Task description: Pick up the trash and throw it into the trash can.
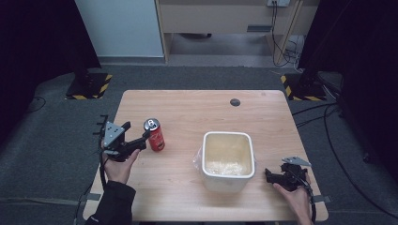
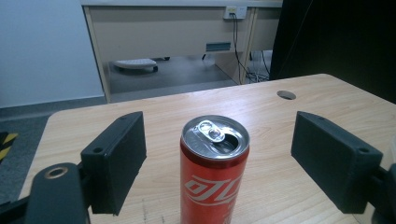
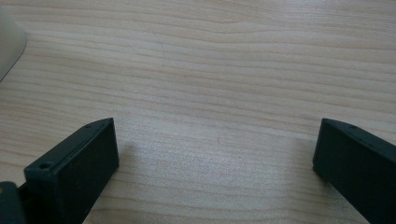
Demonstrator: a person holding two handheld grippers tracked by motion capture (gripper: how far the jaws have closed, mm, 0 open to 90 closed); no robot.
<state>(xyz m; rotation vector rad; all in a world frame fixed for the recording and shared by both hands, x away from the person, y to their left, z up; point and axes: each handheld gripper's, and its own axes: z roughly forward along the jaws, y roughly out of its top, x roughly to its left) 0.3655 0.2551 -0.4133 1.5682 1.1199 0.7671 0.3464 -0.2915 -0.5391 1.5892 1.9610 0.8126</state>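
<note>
Jaws wide apart on the left gripper [image 2: 217,163], and the red drinks can [image 2: 214,170] stands upright right between them, clear daylight on both sides, neither pad touching it, so nothing is gripped. From the left gripper view the can's silver top faces up with its opening showing. Up in the high view the left gripper [image 1: 144,138] sits at the left side of the wooden table [image 1: 187,108], held in the person's left hand [image 1: 118,168], pointing to the right, with its tips at the can [image 1: 155,134]. Over on the other side, the right gripper [image 1: 268,176] rests low near the table's front right corner, held in the right hand [image 1: 294,194], jaws spread wide with only bare wood between them in the right gripper view [image 3: 215,172]; it holds nothing. Between the two grippers, a white square tub [image 1: 228,160] sits toward the front, with something pale inside and a scrap of clear plastic [image 1: 197,158] at its left edge. Can and tub stand well apart.
</note>
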